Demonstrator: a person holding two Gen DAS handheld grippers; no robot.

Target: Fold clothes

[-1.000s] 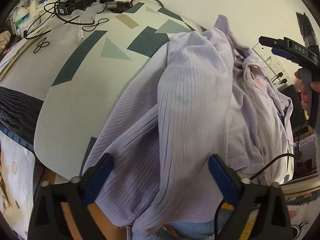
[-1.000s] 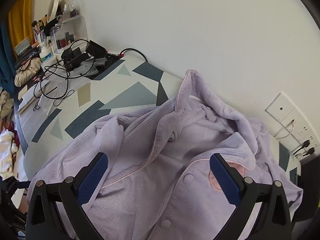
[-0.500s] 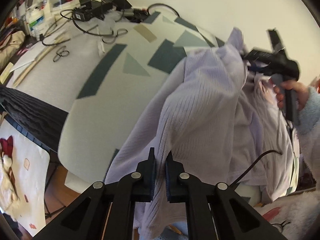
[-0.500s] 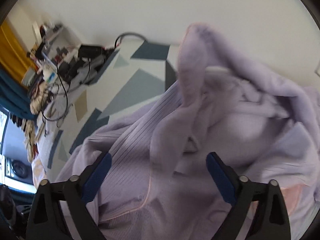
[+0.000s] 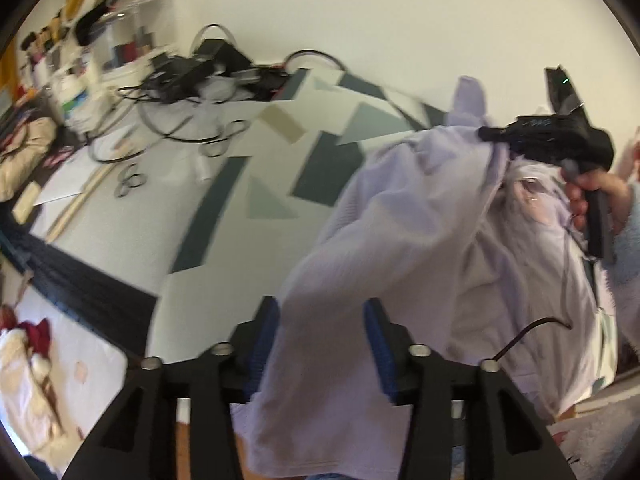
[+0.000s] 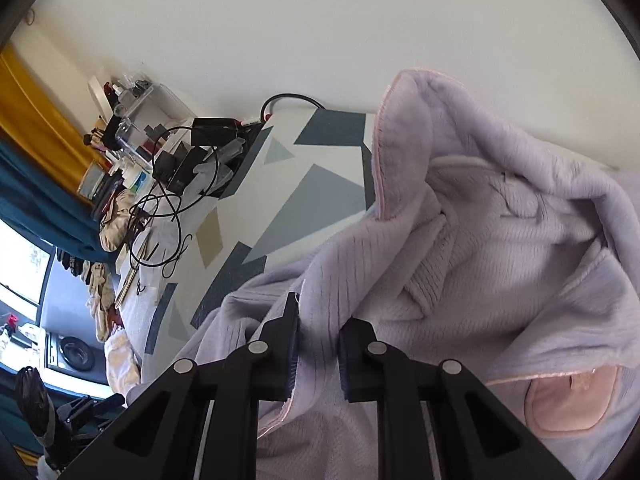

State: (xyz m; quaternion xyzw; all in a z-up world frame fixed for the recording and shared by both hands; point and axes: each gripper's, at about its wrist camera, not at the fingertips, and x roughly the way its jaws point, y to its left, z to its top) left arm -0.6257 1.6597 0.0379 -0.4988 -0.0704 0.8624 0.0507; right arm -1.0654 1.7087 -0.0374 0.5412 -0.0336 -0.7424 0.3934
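- Nearest in the left wrist view, the left gripper (image 5: 320, 344) has its jaws apart and opening, with a hanging fold of the top (image 5: 400, 232) draped between the blue pads (image 5: 262, 340); the pads do not look pressed on the cloth.
- In the right wrist view, the right gripper (image 6: 318, 348) has its jaws closing on a ribbed ridge of the top (image 6: 460, 264). Cloth fills the narrow gap, but a firm pinch is not yet certain.
- The lilac top lies heaped on the patterned mat (image 5: 224, 216), part lifted, its collar standing up against the wall (image 6: 320, 20) and a pink pocket showing at lower right.
- To do this step well, I judge the right gripper should finish its pinch on one layer near an edge or seam, not a bunched ridge, before any pull.
- The left gripper should retake a matching edge, then both should lift and spread the top flat on the mat; a loose bunch would likely slip or fold crooked.
- Pose: both grippers tilt steeply down at the cloth. From the left view, the hand (image 5: 596, 196) grips the right tool's handle, with the nose buried in the raised fabric.
- Farther off, cables (image 5: 180, 120) and scissors (image 5: 130, 180) clutter the mat's far end, well apart from the top.
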